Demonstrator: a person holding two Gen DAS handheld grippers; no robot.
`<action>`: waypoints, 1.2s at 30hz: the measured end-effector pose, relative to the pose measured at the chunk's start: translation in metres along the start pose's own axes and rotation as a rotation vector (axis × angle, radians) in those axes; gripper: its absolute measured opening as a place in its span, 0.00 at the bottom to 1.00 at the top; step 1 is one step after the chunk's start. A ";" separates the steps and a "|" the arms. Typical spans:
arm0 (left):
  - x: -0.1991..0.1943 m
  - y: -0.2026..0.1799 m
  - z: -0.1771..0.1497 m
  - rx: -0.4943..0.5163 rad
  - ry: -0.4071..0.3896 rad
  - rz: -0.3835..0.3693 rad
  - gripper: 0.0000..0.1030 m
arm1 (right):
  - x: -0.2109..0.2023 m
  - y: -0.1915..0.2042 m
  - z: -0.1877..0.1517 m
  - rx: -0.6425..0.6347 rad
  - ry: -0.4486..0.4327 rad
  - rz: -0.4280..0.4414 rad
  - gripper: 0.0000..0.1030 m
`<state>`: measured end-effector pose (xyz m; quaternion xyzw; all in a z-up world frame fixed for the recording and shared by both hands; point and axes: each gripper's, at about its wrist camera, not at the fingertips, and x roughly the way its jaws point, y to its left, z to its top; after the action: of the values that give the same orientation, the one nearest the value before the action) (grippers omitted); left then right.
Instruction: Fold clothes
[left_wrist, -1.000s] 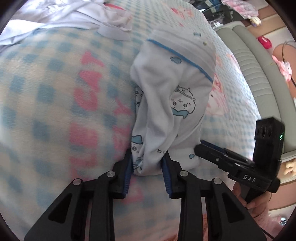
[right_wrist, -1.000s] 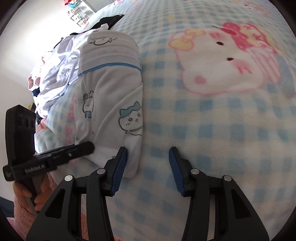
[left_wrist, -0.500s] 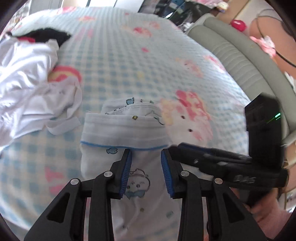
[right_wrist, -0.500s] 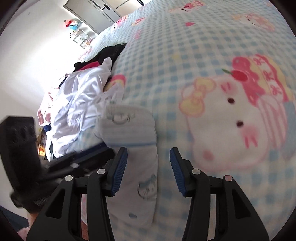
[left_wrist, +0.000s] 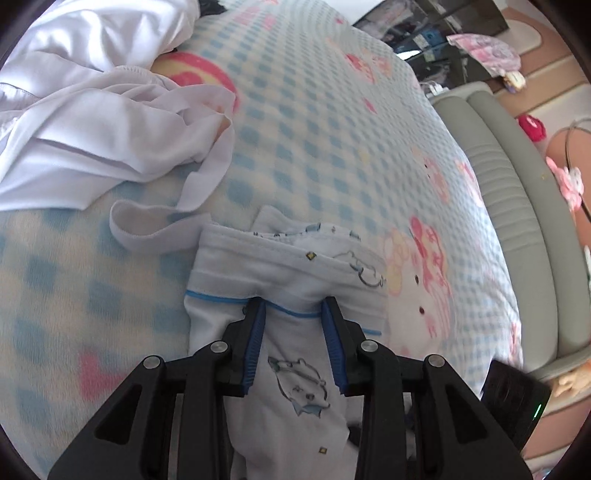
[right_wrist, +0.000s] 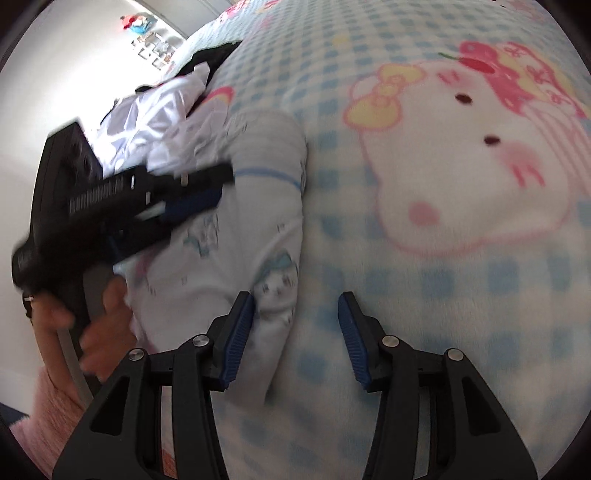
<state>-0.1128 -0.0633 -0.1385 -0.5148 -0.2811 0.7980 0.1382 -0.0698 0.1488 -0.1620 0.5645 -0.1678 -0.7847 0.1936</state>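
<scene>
Checkered blanket (left_wrist: 314, 122); printed garment (left_wrist: 295, 369) between left jaws, beside right jaws.

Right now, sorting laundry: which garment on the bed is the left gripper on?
The cartoon-print garment with blue trim, under the left gripper, not the plain white pile.

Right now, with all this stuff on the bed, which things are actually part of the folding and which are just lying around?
In the job:
- printed white garment
- left tongs, pressed into it
- right tongs, open at its edge

Lying about:
- white clothes heap
- checked blanket
- grey bed edge
</scene>
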 end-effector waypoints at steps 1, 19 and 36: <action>0.000 0.000 0.001 -0.004 0.000 -0.001 0.33 | -0.001 0.001 -0.004 -0.008 -0.001 -0.006 0.47; -0.053 -0.006 -0.081 0.089 -0.014 0.130 0.32 | -0.016 0.012 -0.017 0.001 -0.011 0.033 0.48; -0.071 -0.026 -0.091 0.124 -0.148 0.122 0.41 | -0.036 0.022 -0.044 -0.104 0.033 0.036 0.51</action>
<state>-0.0018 -0.0505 -0.0986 -0.4613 -0.2089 0.8565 0.0996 -0.0152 0.1458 -0.1349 0.5634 -0.1338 -0.7794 0.2393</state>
